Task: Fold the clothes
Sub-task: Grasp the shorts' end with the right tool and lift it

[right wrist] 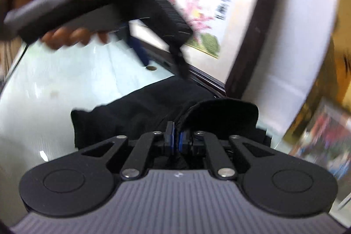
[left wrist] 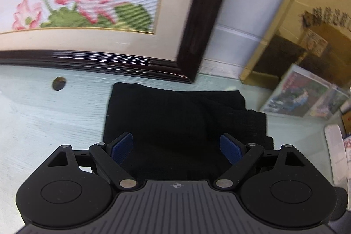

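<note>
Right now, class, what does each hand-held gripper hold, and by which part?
Right hand-held gripper pinches the black garment at a lifted edge; left holds nothing.

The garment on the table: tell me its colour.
Plain black garment, no visible pattern, lying on the pale table; clearest in the left wrist view.

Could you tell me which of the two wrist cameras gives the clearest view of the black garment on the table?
The left wrist view: the black garment lies sharp and nearly whole on the pale table, between the open left gripper's fingers. The right wrist view is motion-blurred and shows only part of it, a fold pinched in the shut right gripper.
</note>
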Tool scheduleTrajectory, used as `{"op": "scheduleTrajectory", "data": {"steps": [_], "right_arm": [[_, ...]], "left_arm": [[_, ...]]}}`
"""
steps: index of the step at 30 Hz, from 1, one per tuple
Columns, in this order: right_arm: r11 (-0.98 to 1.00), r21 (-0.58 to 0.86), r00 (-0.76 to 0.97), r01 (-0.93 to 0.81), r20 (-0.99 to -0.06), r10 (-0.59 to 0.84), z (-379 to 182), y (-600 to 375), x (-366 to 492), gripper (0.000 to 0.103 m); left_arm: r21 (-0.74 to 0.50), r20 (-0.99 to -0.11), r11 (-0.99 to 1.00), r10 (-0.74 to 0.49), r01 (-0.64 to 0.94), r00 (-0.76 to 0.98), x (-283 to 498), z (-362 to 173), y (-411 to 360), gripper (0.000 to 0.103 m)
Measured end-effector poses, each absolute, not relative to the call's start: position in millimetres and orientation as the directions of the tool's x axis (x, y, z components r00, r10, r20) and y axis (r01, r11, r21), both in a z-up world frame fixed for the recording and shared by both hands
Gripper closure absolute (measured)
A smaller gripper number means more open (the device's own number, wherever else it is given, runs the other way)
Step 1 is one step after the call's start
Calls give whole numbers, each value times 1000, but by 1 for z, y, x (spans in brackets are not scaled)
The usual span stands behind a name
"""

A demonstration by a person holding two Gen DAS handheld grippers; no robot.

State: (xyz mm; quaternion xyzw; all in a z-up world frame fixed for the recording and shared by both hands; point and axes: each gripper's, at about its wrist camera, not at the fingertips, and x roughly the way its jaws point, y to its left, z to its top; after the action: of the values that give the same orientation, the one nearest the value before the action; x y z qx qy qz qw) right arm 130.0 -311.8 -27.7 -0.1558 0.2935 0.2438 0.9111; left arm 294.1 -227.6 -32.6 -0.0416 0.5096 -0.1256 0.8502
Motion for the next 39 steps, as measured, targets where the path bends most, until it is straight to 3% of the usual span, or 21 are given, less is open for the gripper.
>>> {"op": "scheduleTrajectory", "data": {"steps": [11,25,28,30,35,39], "right_arm": [[693,-436,759,-574,-602,249,-28,-263,105,96],[621,-532,777,-575,-594,211,-32,-244,95,96],[613,-544,780,-574,-591,206,-33,-241,94,96],[607,-552,782,-572,-589,202,-34,-239,93,96],[598,-563,786,-571,-585,200,-34,-236,91,96],[592,-569,788,-571,-582,200,-34,-234,90,96]], "left_arm": [[-29,-889,966,-143,257,436,289,-38,-260,14],[155,-835,916,-78,369,545,275,-24,-289,14],[171,-776,897,-133,407,617,258,-5,-292,14],[221,-753,875,-128,431,645,252,0,-298,10],[285,-745,858,-83,428,662,256,-7,-302,10],[293,-648,863,-138,411,749,242,3,-295,8]]}}
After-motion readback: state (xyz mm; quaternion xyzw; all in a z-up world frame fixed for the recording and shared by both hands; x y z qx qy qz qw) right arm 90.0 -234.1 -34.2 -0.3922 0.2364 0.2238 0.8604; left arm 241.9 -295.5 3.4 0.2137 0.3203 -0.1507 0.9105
